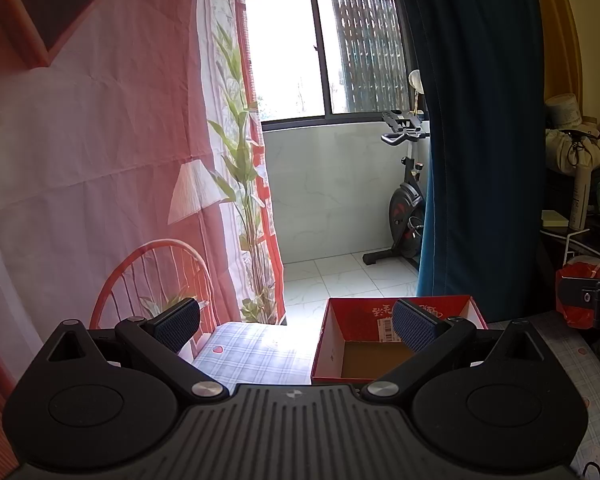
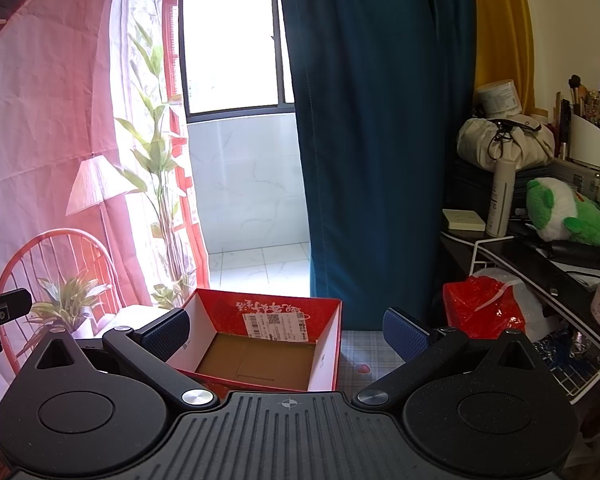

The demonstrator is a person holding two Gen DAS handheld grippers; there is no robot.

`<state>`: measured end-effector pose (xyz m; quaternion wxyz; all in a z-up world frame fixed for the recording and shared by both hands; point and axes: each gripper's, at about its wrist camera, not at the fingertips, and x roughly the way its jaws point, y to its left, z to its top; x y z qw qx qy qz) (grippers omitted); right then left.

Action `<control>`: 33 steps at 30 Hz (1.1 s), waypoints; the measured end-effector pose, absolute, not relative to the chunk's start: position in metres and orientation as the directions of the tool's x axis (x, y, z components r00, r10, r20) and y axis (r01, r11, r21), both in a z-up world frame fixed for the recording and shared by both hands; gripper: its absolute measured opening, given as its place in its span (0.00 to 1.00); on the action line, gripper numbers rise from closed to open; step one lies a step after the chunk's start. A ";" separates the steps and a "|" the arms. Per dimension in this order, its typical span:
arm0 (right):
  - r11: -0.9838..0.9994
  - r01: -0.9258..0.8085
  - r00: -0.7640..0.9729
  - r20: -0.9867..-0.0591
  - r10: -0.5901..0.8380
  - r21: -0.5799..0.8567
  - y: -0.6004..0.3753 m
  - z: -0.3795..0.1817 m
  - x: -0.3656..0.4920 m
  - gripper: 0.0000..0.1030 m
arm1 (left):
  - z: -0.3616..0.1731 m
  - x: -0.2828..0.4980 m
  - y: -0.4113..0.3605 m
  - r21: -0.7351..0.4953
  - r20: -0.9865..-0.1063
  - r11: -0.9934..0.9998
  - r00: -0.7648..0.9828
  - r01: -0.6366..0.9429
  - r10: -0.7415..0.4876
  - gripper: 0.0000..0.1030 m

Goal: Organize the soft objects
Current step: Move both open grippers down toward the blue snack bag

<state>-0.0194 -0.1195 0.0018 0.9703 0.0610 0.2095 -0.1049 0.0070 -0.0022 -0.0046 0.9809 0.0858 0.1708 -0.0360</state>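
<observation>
Red cardboard, the open box (image 2: 260, 344) sits on the checked tablecloth (image 1: 244, 356), its brown floor bare. The left gripper (image 1: 296, 326) and right gripper (image 2: 286, 330) hover just before it, both spread wide, gripping nothing. Right of the box, well apart, a green-and-white plush toy (image 2: 568, 216) lies on the dark shelf (image 2: 540, 256).

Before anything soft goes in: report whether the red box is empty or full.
Empty. The red box stands open-topped, and both wrist views show only its bare brown cardboard floor; the nearest strip is hidden behind the rim.
</observation>
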 end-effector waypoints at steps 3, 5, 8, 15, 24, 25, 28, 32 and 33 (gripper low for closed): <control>0.971 0.228 0.890 -0.420 -0.177 0.075 -0.119 0.002 -0.019 1.00 | -0.005 0.007 -0.001 0.153 -0.346 0.983 0.937 0.105 -0.046 1.00; 0.971 0.229 0.890 -0.419 -0.177 0.076 -0.118 0.002 -0.019 1.00 | -0.006 0.008 -0.001 0.152 -0.351 0.982 0.935 0.108 -0.049 1.00; 0.971 0.222 0.894 -0.416 -0.165 0.093 -0.120 0.001 -0.018 1.00 | -0.007 0.011 0.000 0.151 -0.360 0.982 0.932 0.109 -0.048 1.00; 0.958 0.211 0.897 -0.427 -0.112 0.192 -0.134 -0.015 -0.012 1.00 | -0.017 0.025 0.002 0.151 -0.390 0.983 0.920 0.101 -0.035 1.00; 0.962 0.147 0.946 -0.317 -0.068 0.232 -0.136 -0.067 -0.008 1.00 | -0.055 0.051 0.017 0.140 -0.449 0.979 0.891 0.148 -0.070 1.00; 0.962 0.153 0.940 -0.333 -0.072 0.226 -0.134 -0.074 -0.005 1.00 | -0.062 0.055 0.020 0.135 -0.457 0.980 0.887 0.148 -0.071 1.00; 0.967 0.155 0.917 -0.395 -0.065 0.200 -0.127 -0.098 0.007 1.00 | -0.080 0.063 0.028 0.123 -0.476 0.980 0.876 0.157 -0.081 1.00; 0.973 0.144 0.877 -0.480 -0.040 0.183 -0.116 -0.133 0.018 1.00 | -0.106 0.068 0.027 0.170 -0.490 0.971 0.869 0.171 -0.067 1.00; 0.973 0.148 0.868 -0.496 -0.043 0.176 -0.111 -0.142 0.018 1.00 | -0.112 0.069 0.026 0.182 -0.501 0.967 0.863 0.180 -0.066 1.00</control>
